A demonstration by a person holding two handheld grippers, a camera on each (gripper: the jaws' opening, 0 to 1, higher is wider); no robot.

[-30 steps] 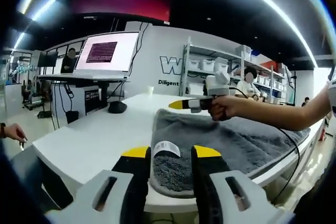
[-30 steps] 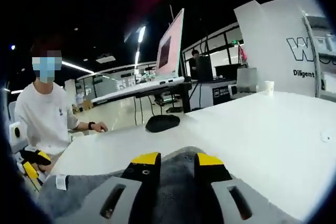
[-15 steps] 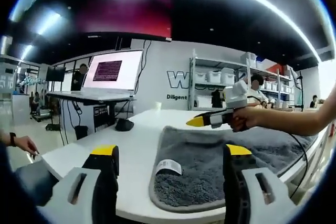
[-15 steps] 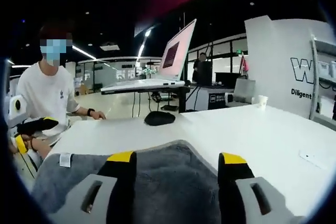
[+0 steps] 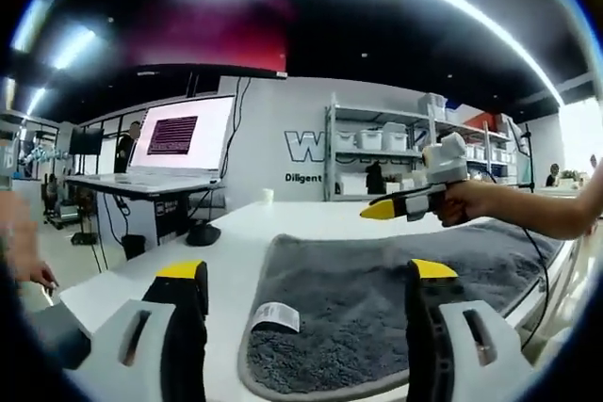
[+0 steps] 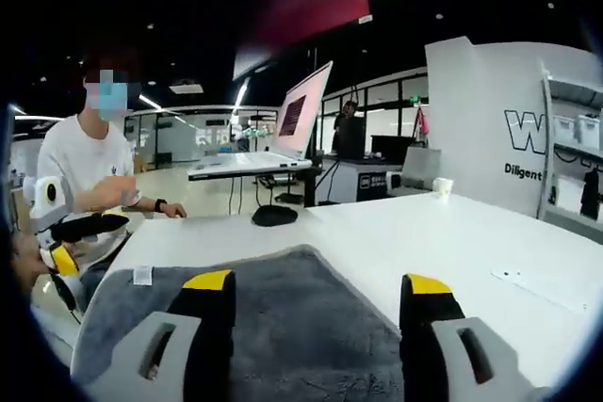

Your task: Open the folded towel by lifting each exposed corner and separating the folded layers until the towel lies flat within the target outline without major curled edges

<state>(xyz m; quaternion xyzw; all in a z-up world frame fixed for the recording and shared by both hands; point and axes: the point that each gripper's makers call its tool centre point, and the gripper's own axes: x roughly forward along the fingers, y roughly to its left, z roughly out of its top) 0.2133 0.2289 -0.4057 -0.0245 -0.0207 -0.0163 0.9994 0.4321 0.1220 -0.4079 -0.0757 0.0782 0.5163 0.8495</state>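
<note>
where towel meets frame, edge cut off, tongs wide

1. A white wall carries a large dark "W", its remaining letters hidden by shelving.
2. Beneath it stands smaller lettering, "Diligent".
3. The towel's white label is too small to read.

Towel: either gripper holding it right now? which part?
Nothing is held. The left gripper is open above the gray towel, near its tagged corner. The right gripper is open over the far corner, jaws spread wide.
</note>
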